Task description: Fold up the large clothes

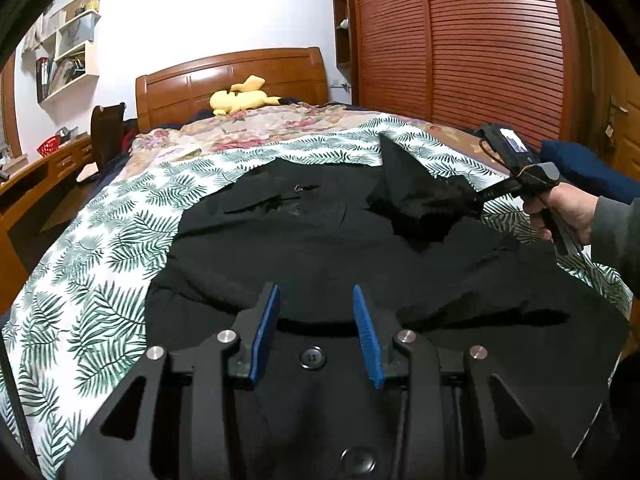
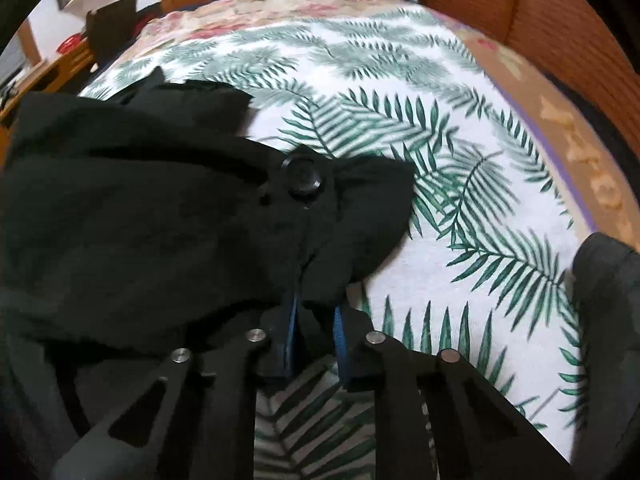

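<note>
A large black coat (image 1: 304, 240) lies spread on the palm-leaf bed sheet (image 1: 92, 280). My left gripper (image 1: 316, 300) is open with its blue pads apart, hovering just above the coat's near part, holding nothing. My right gripper (image 1: 476, 200) is at the coat's right side, shut on a raised flap of the black cloth. In the right wrist view that gripper (image 2: 316, 300) has black fabric (image 2: 160, 208) bunched between its blue fingers (image 2: 339, 332), with a black button (image 2: 302, 180) just ahead.
The bed has a wooden headboard (image 1: 232, 80) with a yellow plush toy (image 1: 240, 98) and a floral quilt (image 1: 248, 128) at the far end. A wooden wardrobe (image 1: 460, 48) stands right, a desk (image 1: 36, 176) and shelves left.
</note>
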Available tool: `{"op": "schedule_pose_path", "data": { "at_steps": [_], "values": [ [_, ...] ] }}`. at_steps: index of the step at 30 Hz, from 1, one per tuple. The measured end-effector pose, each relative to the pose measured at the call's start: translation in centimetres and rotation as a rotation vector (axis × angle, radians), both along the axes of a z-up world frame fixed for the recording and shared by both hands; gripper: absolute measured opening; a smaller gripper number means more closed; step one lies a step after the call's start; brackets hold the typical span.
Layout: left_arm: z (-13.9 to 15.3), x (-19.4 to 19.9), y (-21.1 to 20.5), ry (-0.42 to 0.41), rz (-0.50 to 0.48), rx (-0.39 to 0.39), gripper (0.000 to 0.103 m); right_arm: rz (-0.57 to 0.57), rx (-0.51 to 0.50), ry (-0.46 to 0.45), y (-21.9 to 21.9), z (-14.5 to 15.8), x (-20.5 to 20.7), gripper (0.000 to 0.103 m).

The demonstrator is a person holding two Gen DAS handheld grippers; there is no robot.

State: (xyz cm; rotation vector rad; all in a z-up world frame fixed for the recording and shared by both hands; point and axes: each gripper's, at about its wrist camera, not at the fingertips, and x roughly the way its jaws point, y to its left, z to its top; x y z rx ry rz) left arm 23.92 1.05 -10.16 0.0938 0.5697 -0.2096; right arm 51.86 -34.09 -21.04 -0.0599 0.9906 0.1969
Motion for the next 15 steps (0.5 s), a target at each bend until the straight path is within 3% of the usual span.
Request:
{"op": "schedule_pose_path", "data": {
  "at_steps": [6,15],
  "values": [
    [0.7,-1.8,0.5,-0.011,0.010,0.019,0.037,0.058,-0.010,-0.158,2.8,5.4,-4.3,0.012],
    [1.2,-4.4,3.3,-0.016,0.058,0.035,0.037,0.253,0.033,-0.348,9.6,14.4,-13.7,0.012]
  ]
}}
